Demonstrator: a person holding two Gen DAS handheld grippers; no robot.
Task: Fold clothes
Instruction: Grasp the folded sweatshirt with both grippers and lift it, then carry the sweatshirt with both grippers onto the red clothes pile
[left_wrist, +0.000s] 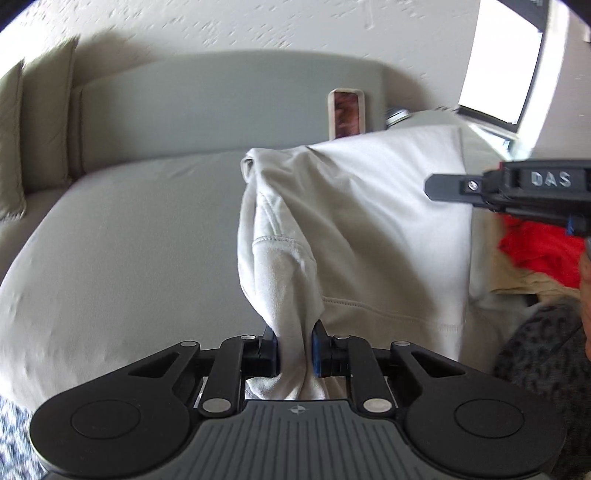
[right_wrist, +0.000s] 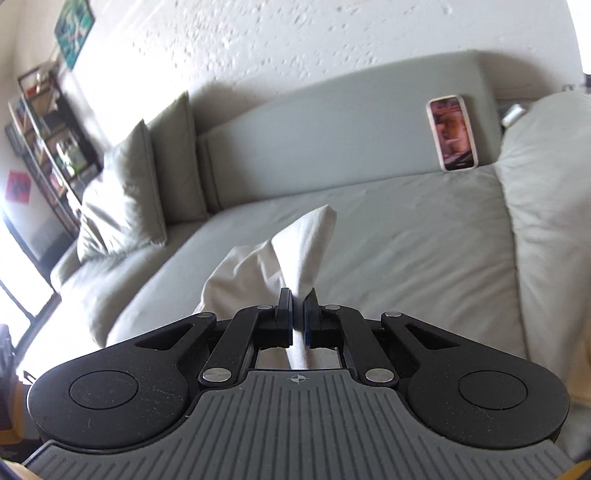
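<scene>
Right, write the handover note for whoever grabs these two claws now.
Left claw: shut on a bunched part of the cream sweatshirt, lifted above the sofa.
Right claw: shut on another part of the same sweatshirt.
Other clothes, one red, lie piled on the right.
A phone leans on the sofa back.
Done: sweatshirt picked up in both claws.
Left: spread it flat on the sofa, fold it, then probably the pile.

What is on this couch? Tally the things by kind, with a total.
Pale shirt, held up by both tongs: 1
Red cloth: 1
Tan cloth: 1
Phone propped against the couch back: 1
Loose cushions: 2
Total: 6
</scene>
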